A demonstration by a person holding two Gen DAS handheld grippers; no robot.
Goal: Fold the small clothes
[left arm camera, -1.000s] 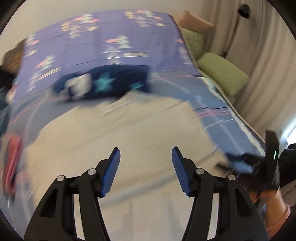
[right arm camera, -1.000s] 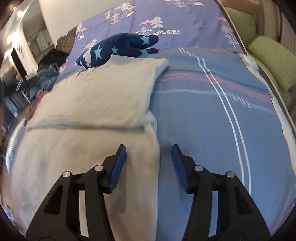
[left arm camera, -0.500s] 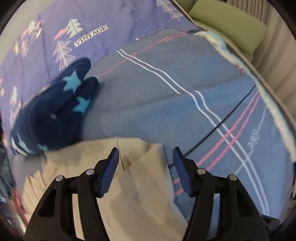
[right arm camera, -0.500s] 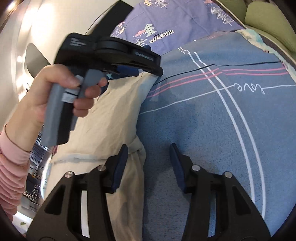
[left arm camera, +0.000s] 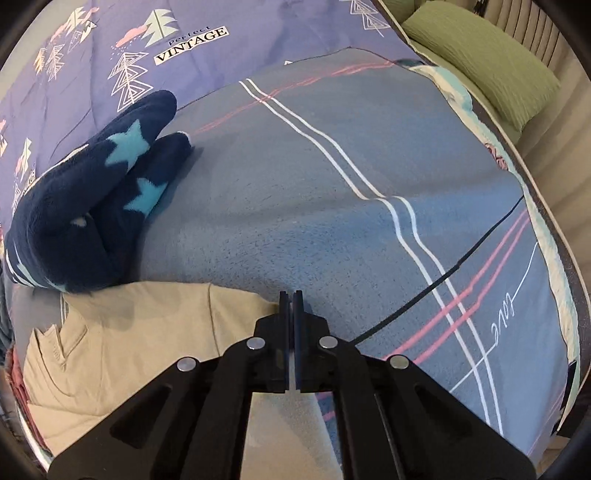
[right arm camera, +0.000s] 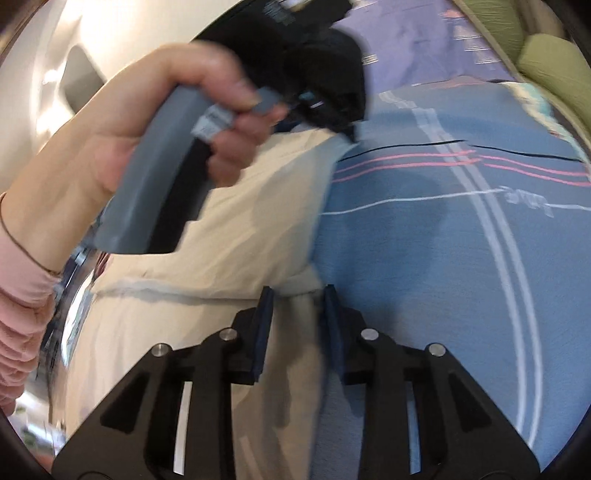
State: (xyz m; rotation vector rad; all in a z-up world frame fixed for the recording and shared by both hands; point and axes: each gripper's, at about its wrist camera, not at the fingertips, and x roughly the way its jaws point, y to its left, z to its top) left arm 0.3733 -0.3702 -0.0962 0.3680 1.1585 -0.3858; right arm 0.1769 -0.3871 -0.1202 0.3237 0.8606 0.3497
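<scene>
Running away from the right gripper point(right arm camera: 298, 295), whose closing jaws straddle its near corner, the beige garment point(left arm camera: 122, 343) has its far corner at the clenched left gripper point(left arm camera: 291, 300)

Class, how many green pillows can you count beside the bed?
2: one ribbed green pillow along the bed's right edge, a second green pillow beyond it at the top; others may be hidden.
</scene>
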